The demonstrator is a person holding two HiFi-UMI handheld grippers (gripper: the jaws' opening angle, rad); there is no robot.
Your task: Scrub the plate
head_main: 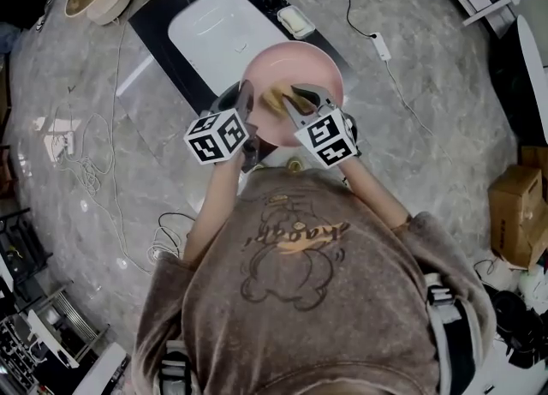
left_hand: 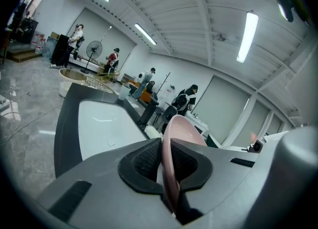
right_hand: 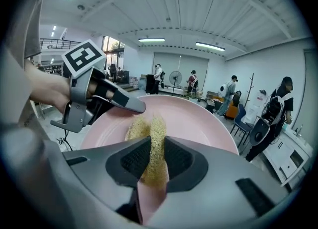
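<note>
Head view, plate: a pink plate (head_main: 300,68) was held above the near right corner of a white basin (head_main: 210,33) set in a dark counter (head_main: 154,16).
Head view, left gripper: the left gripper (head_main: 246,95) met the plate at its left rim.
Head view, right gripper: the right gripper (head_main: 297,98) reached over the near rim, with a yellow scrub pad (head_main: 272,98) lying on the plate's inner face.
Left gripper view, tool state: both ribbed pads were clamped on the plate's rim (left_hand: 170,173), one on each face.
Left gripper view, plate: it was seen edge-on, rising upright from the jaws, with the basin (left_hand: 99,128) beyond and to the left.
Right gripper view, tool state: the jaws were pinched on the scrub pad (right_hand: 153,146).
Right gripper view, scrub pad: its far end lay against the plate's inner surface (right_hand: 198,118).
Right gripper view, left gripper: its tip (right_hand: 131,105) sat on the plate's left rim, just beside the pad.
</note>
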